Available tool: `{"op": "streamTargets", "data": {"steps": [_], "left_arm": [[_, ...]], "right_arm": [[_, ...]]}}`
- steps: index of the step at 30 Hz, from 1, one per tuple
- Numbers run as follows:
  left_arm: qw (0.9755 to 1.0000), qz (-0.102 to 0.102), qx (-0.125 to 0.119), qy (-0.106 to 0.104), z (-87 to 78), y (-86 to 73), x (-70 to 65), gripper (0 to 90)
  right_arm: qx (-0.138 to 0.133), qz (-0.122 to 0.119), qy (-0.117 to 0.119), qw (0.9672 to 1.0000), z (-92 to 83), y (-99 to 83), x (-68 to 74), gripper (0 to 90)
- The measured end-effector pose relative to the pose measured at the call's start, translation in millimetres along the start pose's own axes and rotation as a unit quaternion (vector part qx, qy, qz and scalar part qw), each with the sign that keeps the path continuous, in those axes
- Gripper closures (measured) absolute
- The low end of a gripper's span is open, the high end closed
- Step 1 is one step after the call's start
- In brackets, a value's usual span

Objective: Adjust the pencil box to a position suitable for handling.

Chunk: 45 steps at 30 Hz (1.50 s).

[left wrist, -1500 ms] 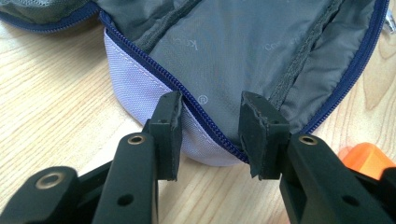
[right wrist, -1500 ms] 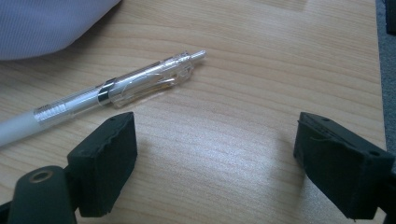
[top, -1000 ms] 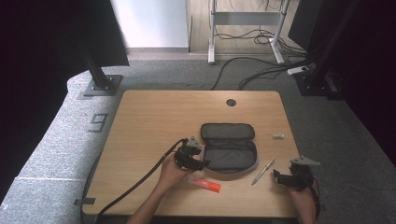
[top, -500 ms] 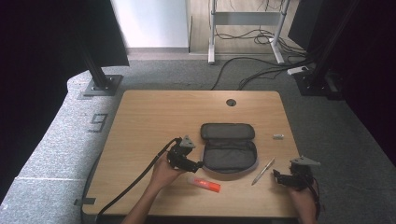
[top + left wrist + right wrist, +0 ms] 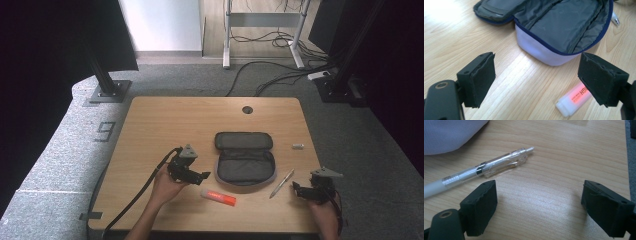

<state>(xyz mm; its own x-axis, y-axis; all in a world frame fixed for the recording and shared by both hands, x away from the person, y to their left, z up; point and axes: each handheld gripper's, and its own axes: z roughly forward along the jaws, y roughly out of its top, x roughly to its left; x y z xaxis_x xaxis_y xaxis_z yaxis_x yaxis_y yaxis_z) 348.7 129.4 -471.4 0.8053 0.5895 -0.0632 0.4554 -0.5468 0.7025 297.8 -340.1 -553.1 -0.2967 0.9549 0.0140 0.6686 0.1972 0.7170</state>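
Observation:
A dark grey pencil case (image 5: 245,160) lies unzipped and open at the table's middle; its grey lining and blue zip (image 5: 564,27) fill the top of the left gripper view. An orange highlighter (image 5: 218,197) lies in front of the case, and in the left gripper view the highlighter (image 5: 574,97) sits by the right jaw. My left gripper (image 5: 202,176) is left of the case, a little off the table. Its jaws have just been opening and my left gripper (image 5: 536,75) holds nothing. A clear pen (image 5: 281,183) lies right of the case. My right gripper (image 5: 295,189) rests open beside the pen (image 5: 486,170), not touching it.
A small white piece (image 5: 297,146) lies near the right edge of the wooden table (image 5: 165,125). A round cable hole (image 5: 247,109) is at the back. The left gripper's black cable (image 5: 135,197) trails off the front edge. Grey carpet and stand legs surround the table.
My left gripper has drawn back leftward from the case's near-left edge, lifted slightly, and its jaws have spread. The right gripper and the pen have stayed put.

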Motion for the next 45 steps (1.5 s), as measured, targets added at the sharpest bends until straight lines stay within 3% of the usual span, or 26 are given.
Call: {"op": "streamTargets", "data": {"steps": [7, 15, 20, 29, 36, 45], "left_arm": [[0.9999, -0.005, -0.007, 0.012, -12.4, -11.3, 5.6, 11.6], [0.9994, -0.003, 0.002, 0.034, -22.3, -25.9, 9.5, 3.4], [0.9994, -0.01, 0.0, 0.035, -25.0, -35.2, 12.3, 0.6], [0.9988, -0.021, -0.006, 0.044, -26.6, -56.6, 18.6, 0.0], [0.9985, -0.017, -0.004, 0.052, -24.0, -67.9, 20.7, 0.0], [0.9983, -0.018, 0.011, 0.054, -13.5, -85.1, 22.4, 0.0]], "right_arm": [[0.0, 0.0, 0.0, 1.0, 0.0, 0.0, 0.0, 13.2], [0.0, 0.0, -0.001, 1.0, 0.0, 0.0, 0.1, 13.2], [0.0, 0.0, -0.001, 1.0, 0.0, 0.0, 0.1, 13.2], [0.0, 0.0, -0.001, 1.0, 0.0, 0.0, 0.1, 13.2], [0.0, 0.0, -0.001, 1.0, 0.0, 0.0, 0.1, 13.2], [0.0, 0.0, -0.001, 1.0, 0.0, 0.0, 0.1, 13.2]]}}
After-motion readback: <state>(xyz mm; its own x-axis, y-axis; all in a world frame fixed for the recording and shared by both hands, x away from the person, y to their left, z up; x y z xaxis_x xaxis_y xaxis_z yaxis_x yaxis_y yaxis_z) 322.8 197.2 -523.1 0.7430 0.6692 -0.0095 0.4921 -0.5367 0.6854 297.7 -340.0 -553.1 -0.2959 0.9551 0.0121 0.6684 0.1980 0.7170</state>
